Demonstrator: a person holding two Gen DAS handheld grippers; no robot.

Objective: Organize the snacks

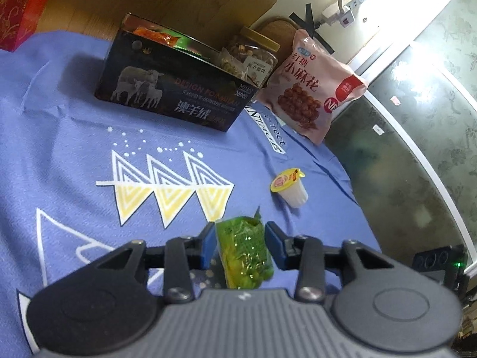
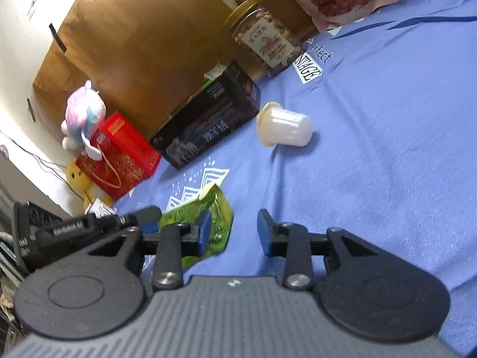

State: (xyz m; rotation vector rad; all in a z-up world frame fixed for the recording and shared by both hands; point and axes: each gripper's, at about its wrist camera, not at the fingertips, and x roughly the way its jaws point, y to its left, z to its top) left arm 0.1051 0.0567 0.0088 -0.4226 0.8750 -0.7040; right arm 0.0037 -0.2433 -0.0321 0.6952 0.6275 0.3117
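Left claw [image 1: 240, 240] is narrowly parted, blue pads clamped on a crinkled green-yellow plastic snack packet [image 1: 243, 250]. Right claw [image 2: 234, 229] stands apart, empty, angled downward beside that packet [image 2: 205, 220].

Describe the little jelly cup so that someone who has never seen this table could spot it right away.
Start at the dark open box on the blue cloth. Beyond the corner nearest the pink snack bag, the jelly cup lies on its side, apart from everything. It alone is small, milky white plastic with a yellow foil lid.

A home room: plush toys [image 2: 82, 119], a red gift bag [image 2: 119, 161], wallpapered wall [image 1: 441, 89], wooden floor [image 1: 167, 0].
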